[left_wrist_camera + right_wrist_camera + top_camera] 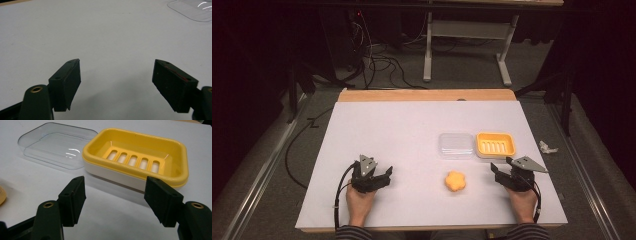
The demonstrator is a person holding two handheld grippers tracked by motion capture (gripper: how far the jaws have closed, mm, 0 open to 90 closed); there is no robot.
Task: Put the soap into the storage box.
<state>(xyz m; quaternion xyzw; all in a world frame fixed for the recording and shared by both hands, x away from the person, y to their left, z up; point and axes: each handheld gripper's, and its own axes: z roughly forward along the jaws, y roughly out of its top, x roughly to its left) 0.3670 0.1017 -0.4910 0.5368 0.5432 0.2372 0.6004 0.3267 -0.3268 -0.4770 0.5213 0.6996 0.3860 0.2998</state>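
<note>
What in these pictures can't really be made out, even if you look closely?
- Crumpled white scrap on the floor right of the table, high view: too small to identify.
- Orange flower-shaped piece: its material is unclear in the high view; the right gripper view's left edge cuts it off.
- Clear lid: cut off by the left gripper view's top right corner.
- Under the yellow soap dish: hidden by its own slotted tray.

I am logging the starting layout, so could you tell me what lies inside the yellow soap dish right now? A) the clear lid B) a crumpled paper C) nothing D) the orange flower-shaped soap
C: the yellow soap dish shows its bare slotted floor, while the orange soap sits on the table in front of it and the clear lid lies beside it.
</note>
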